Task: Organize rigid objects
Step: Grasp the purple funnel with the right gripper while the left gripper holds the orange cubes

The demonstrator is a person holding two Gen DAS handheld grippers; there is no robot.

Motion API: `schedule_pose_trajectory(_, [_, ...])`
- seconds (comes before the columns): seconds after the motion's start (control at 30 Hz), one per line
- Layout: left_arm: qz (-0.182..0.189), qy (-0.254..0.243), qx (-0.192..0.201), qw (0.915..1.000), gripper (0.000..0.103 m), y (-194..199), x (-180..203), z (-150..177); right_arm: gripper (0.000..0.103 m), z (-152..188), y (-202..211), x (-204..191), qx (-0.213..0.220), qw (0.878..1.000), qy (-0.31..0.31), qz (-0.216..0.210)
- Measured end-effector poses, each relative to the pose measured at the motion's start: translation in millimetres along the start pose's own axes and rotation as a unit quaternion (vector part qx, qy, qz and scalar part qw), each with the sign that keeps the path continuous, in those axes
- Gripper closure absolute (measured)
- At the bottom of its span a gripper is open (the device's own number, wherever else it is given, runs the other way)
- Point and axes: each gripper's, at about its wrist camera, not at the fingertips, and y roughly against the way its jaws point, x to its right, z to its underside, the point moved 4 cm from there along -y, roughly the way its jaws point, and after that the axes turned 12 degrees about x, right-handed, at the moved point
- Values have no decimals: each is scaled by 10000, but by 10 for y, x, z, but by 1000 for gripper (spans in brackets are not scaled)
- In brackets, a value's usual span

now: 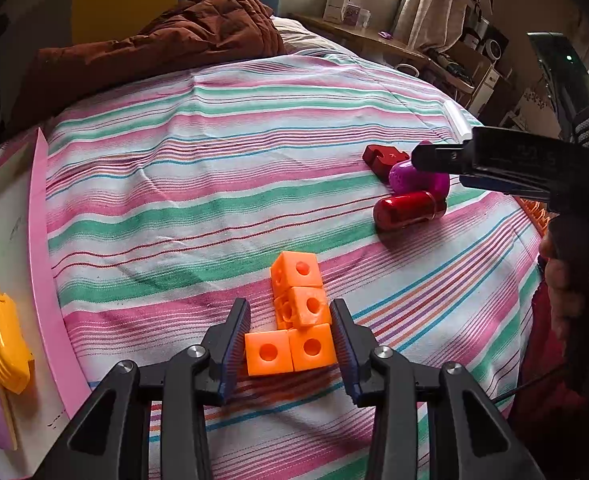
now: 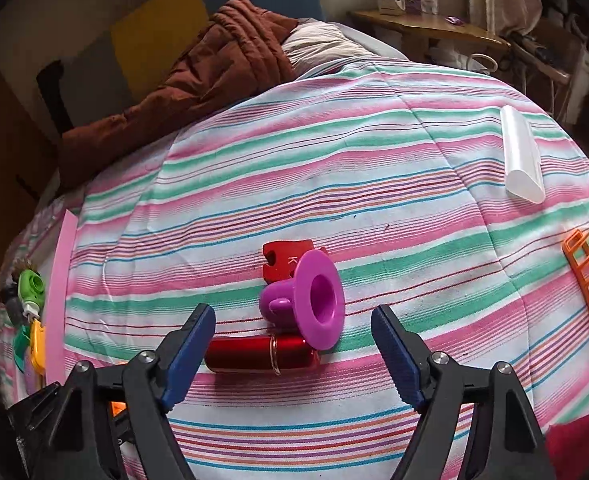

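Your left tongs (image 1: 290, 344) straddle the orange cubes (image 1: 300, 316), unclamped; right tongs (image 2: 294, 360) gape wide over the red tube (image 2: 260, 356). Most sorting remains.

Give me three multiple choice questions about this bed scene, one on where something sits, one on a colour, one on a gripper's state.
1. What lies nearest the right gripper?
A. red cylinder
B. white tube
C. orange basket

2. What colour are the linked cubes?
A. green
B. orange
C. purple

3. The left gripper is:
A. shut on the cubes
B. open, with a finger either side of the cubes
C. out of view

Answers:
1 A, the red cylinder lies between its fingers.
2 B, every cube is orange.
3 B, gaps show beside both fingers.
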Motion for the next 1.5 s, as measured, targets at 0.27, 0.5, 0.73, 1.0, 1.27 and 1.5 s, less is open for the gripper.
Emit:
schedule_pose_trajectory(0.27, [-37,18,100,9999,62,20,-5,26,51,2,-365,5,-410,9968,482,490])
schedule_pose_trajectory(0.5, [-26,-7,130,9999,62,43,-1,19,88,-9,-66,141,-193,9973,438,548])
schedule_pose_trajectory(0.73, [-111,29,89,9999,62,85,-7,33,88,135,0,392,-189,9986,74,481])
schedule_pose_trajectory(1.0, [-191,117,216,9995,62,256,-53,35,88,73,86,434,-9,9992,-364,142])
schedule_pose_trajectory(1.27, [-393,93,568,9976,62,647,-92,-50,88,88,31,364,-60,9995,-220,196])
schedule_pose_trajectory(1.5, [-722,267,926,9927,62,1084,-305,-127,88,101,26,346,-42,9995,-87,297])
